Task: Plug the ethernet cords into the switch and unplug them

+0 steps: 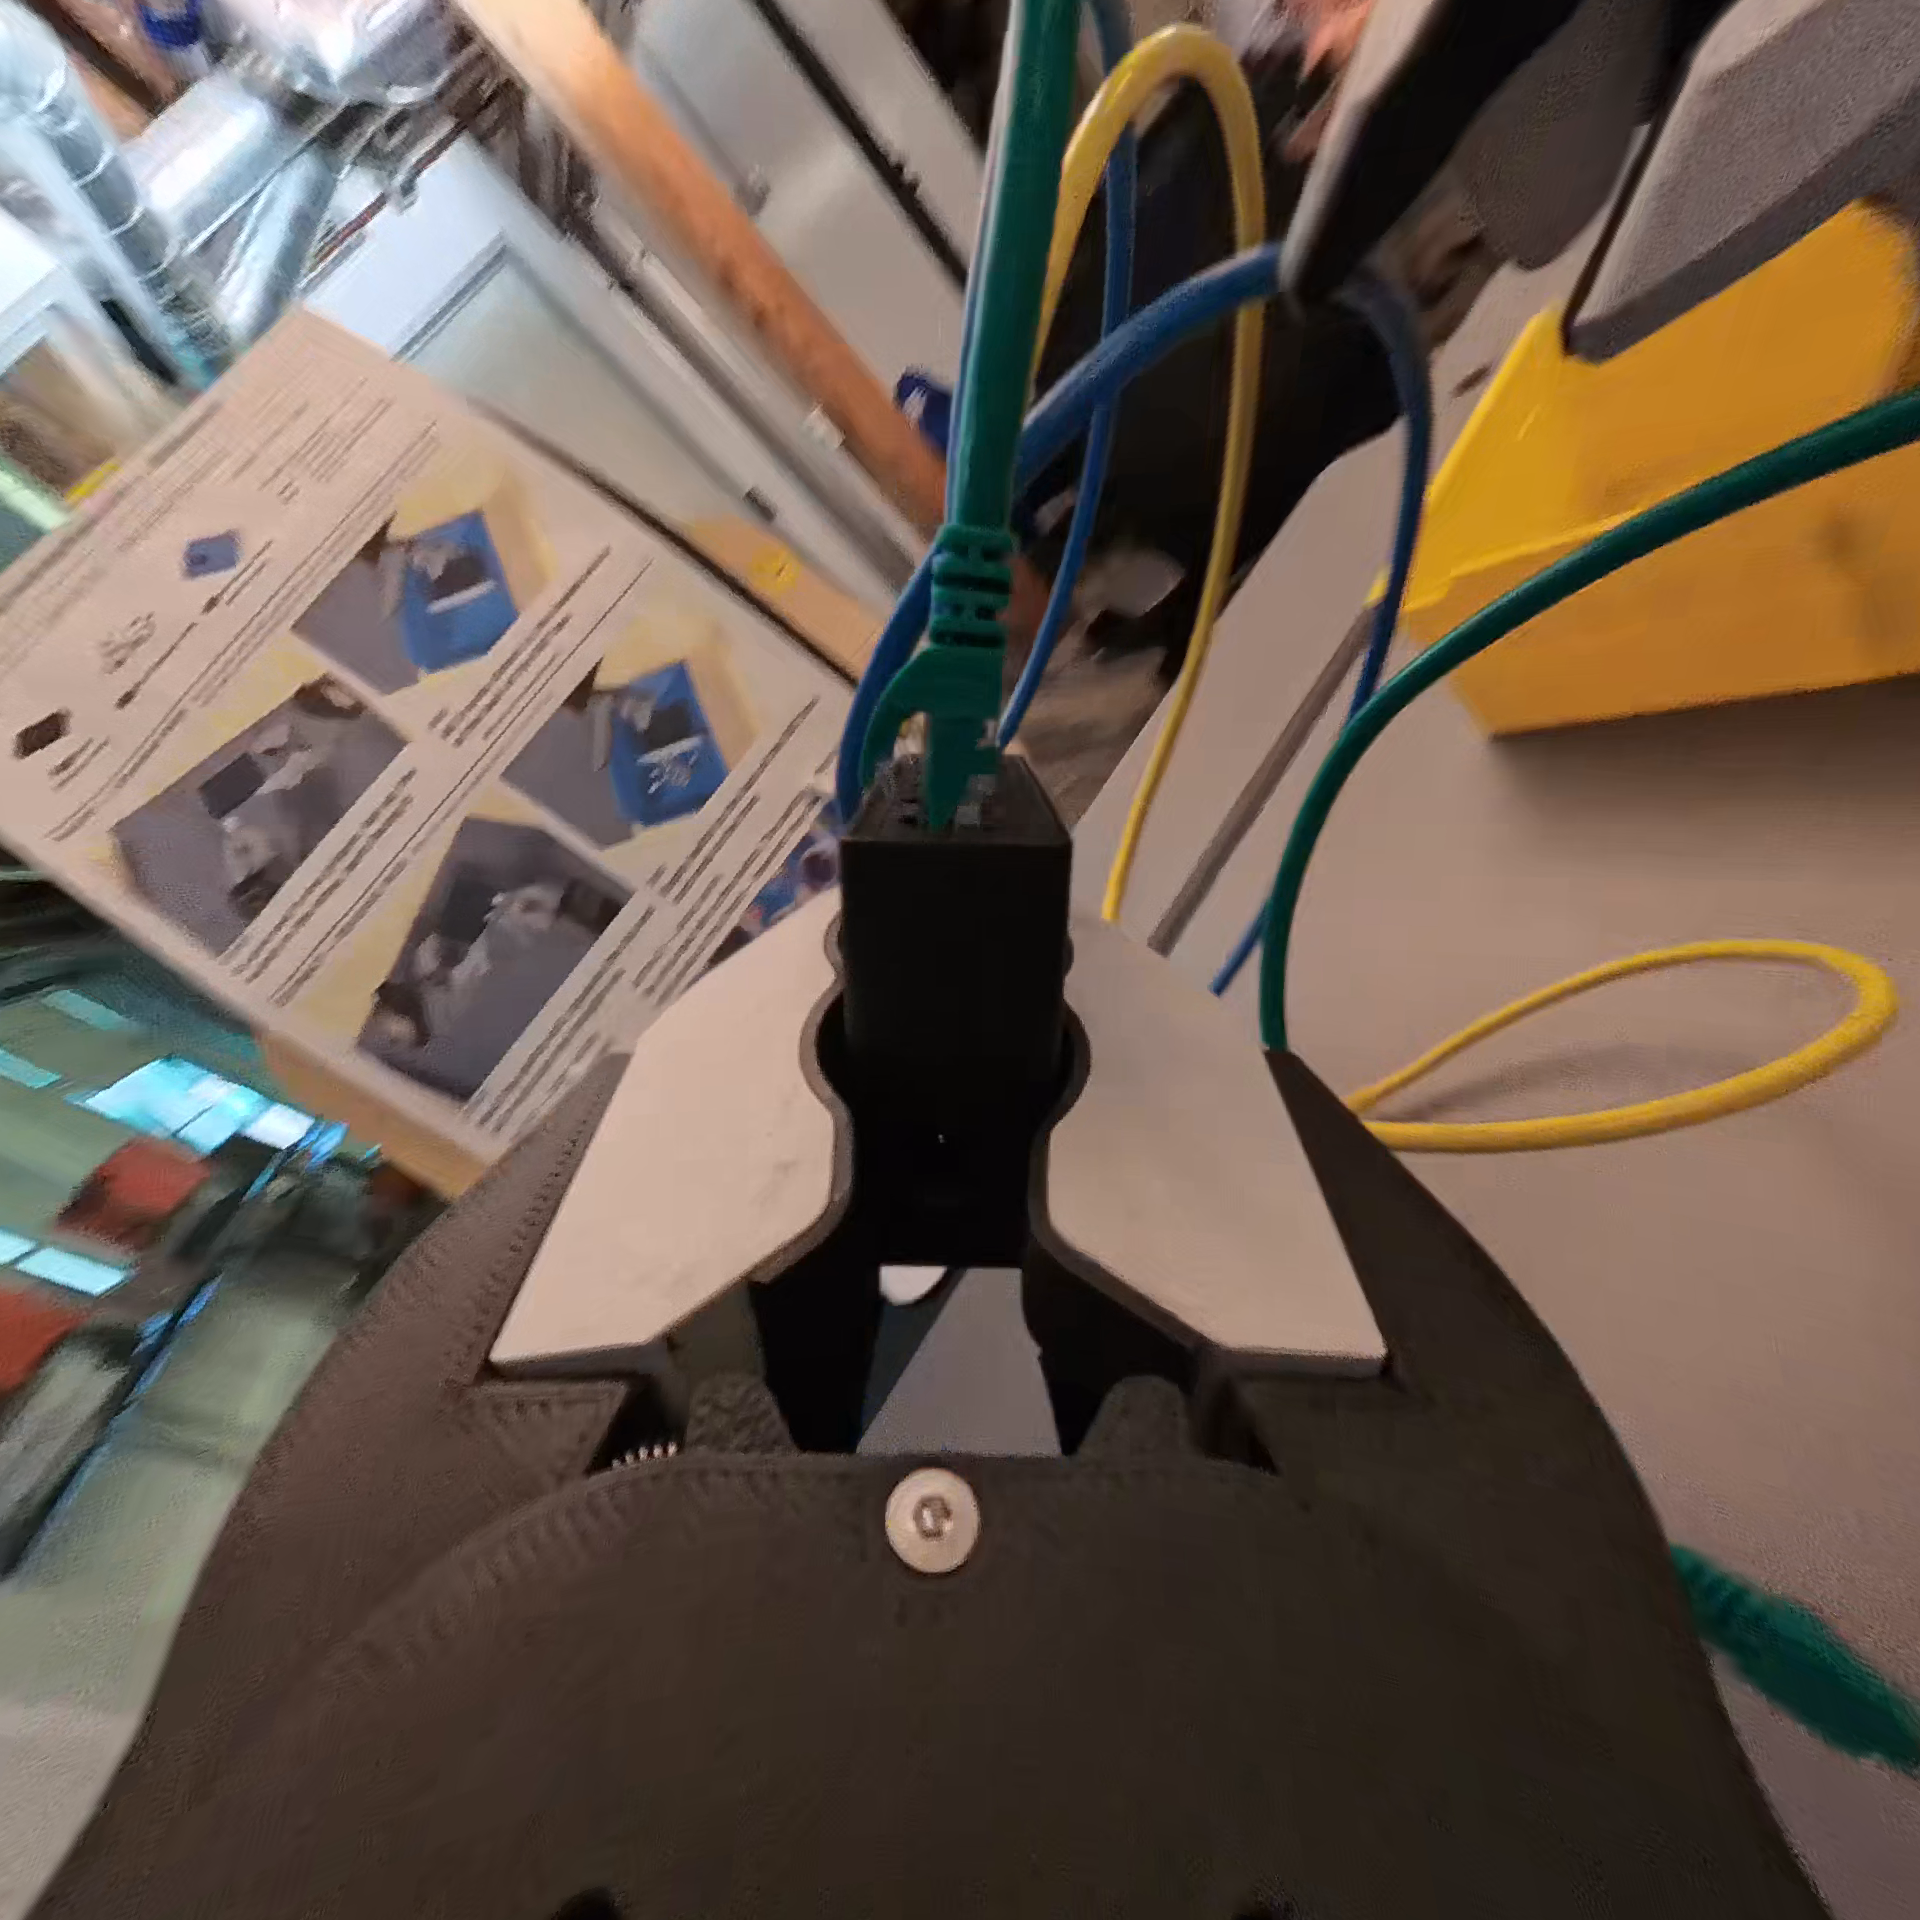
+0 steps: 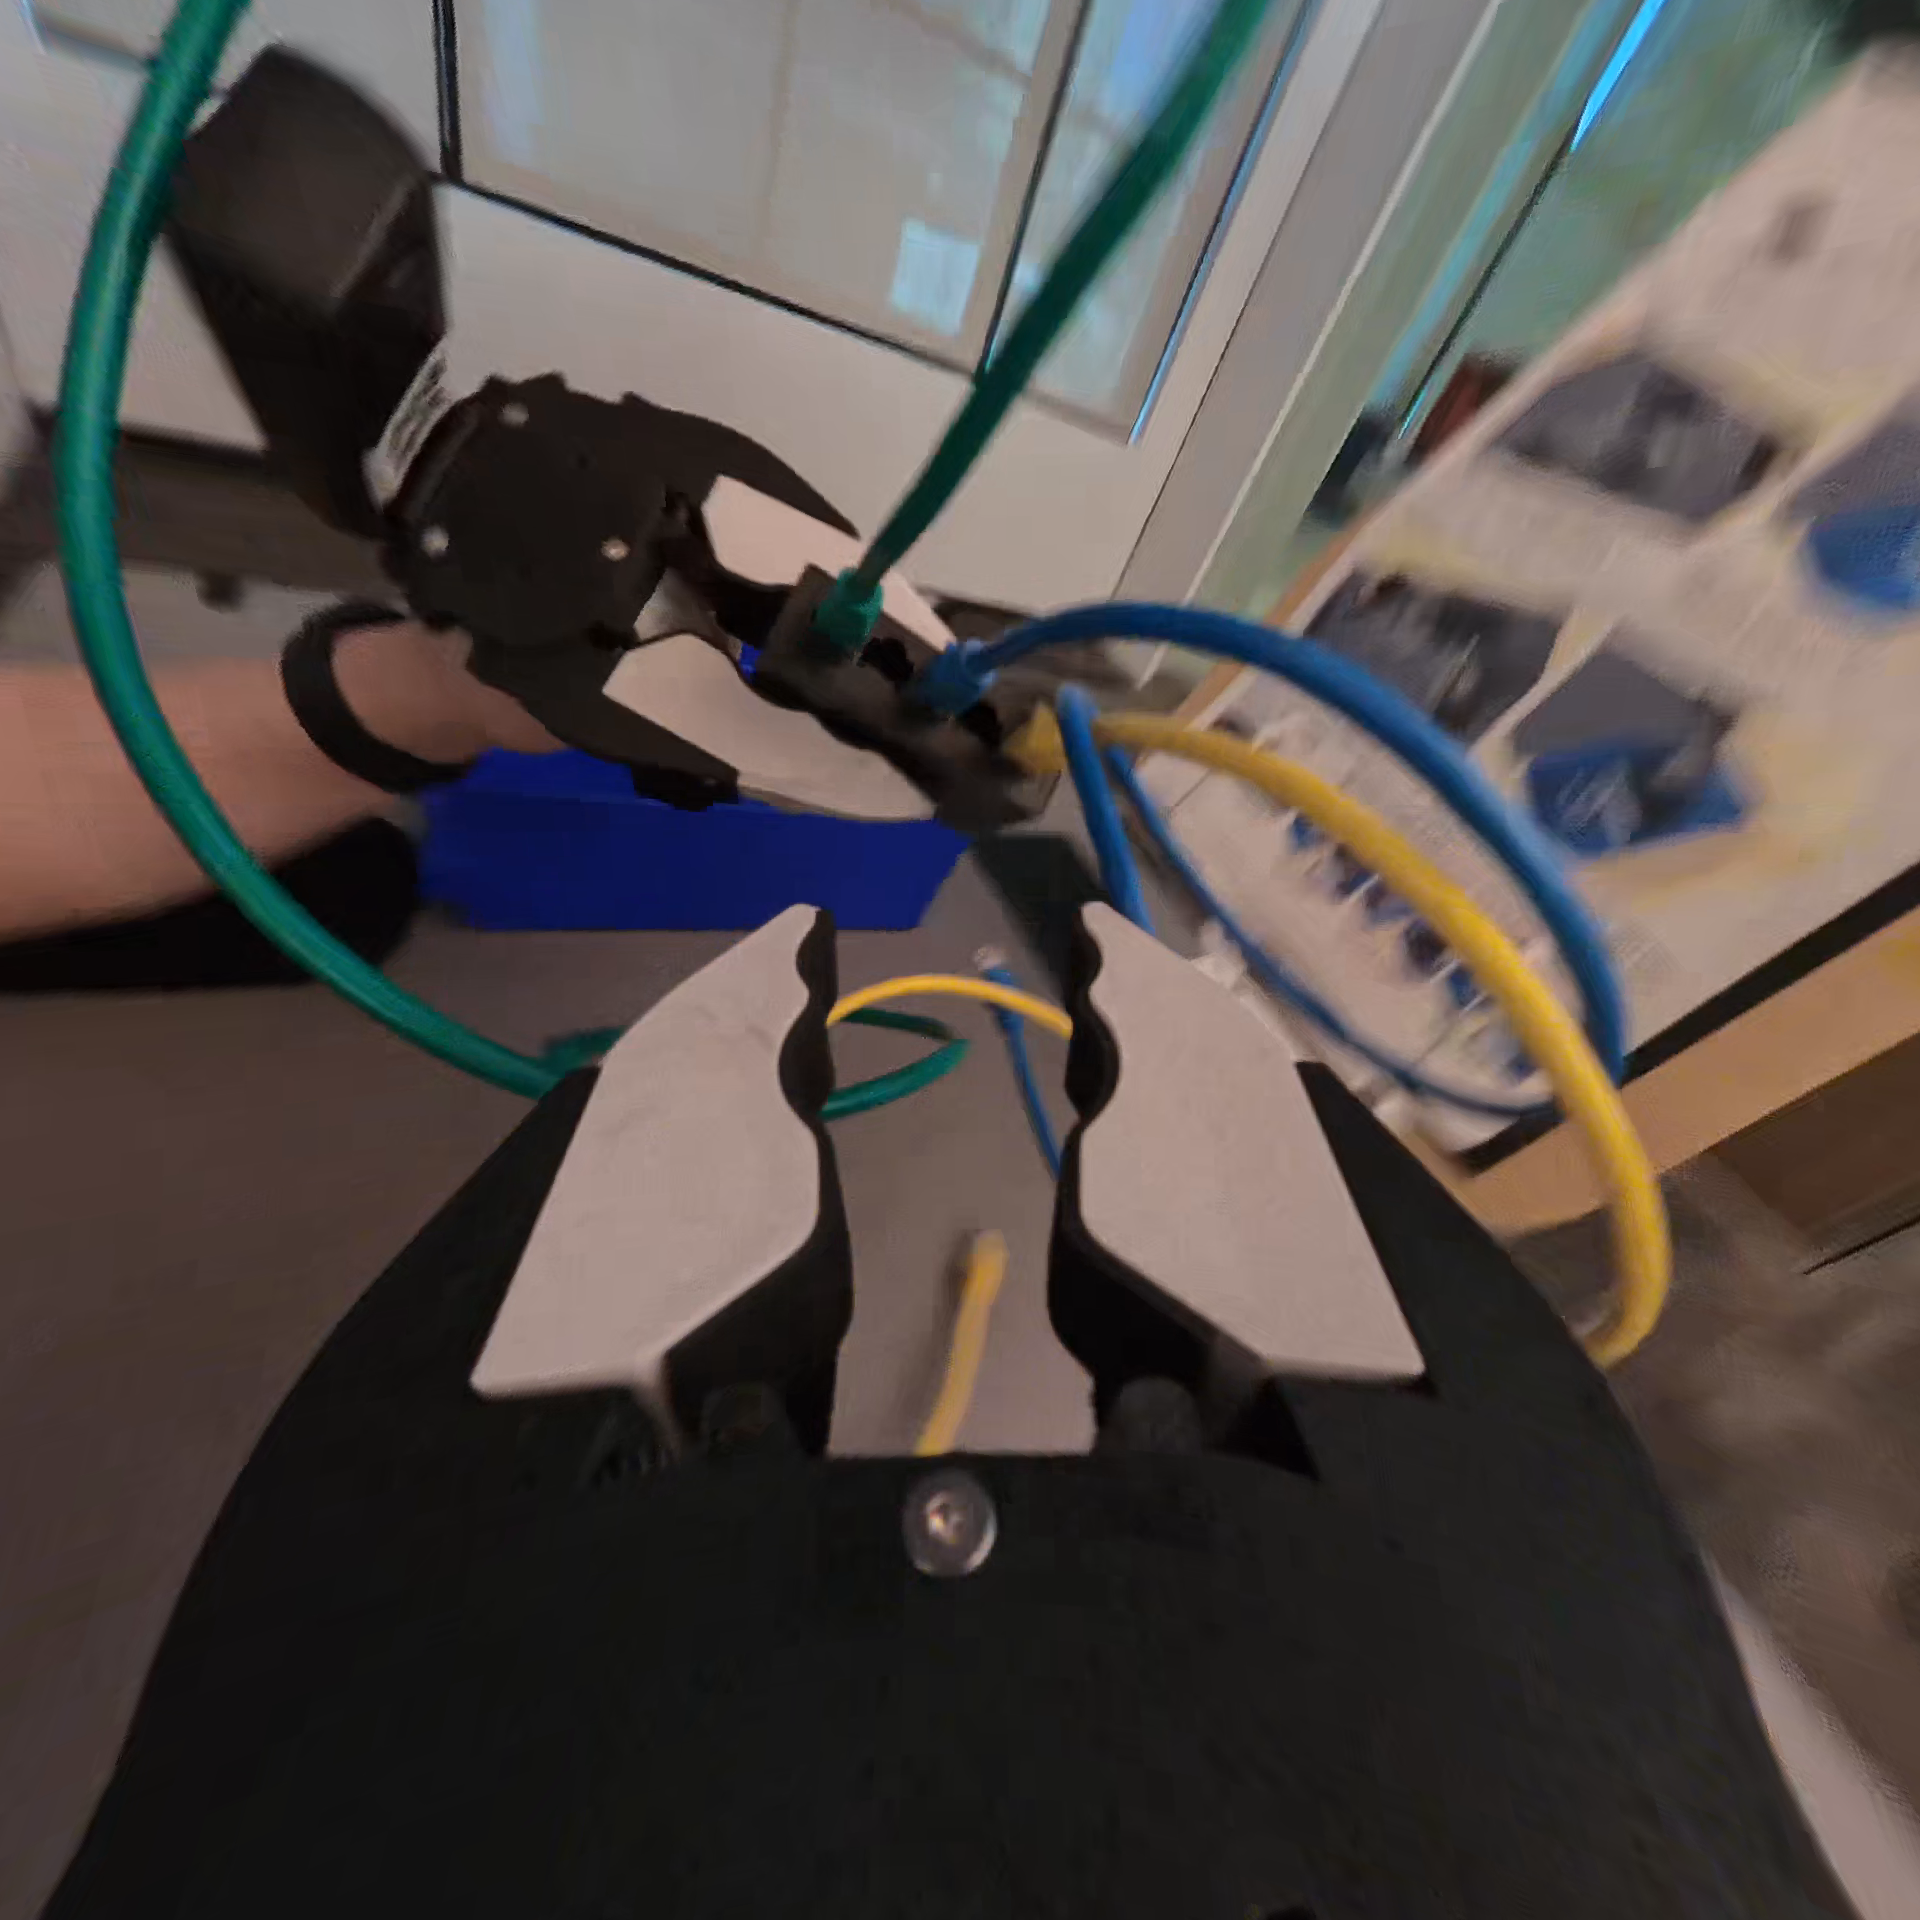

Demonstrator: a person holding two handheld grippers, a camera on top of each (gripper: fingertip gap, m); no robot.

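Grey tabletop lies beneath my jaws. My left gripper (image 1: 954, 1049) pinches the black switch (image 1: 954, 935), lifted, with green cord (image 2: 847, 608), blue cord (image 2: 951, 675) and yellow cord (image 2: 1034, 743) plugged in. My right gripper (image 2: 951, 977), jaws spread and empty, faces it; unplugging seems next.

Our left gripper (image 1: 954, 997) has its fingers clamped tight on what sits between them; our right gripper (image 2: 951, 997) holds its fingers parted, nothing between
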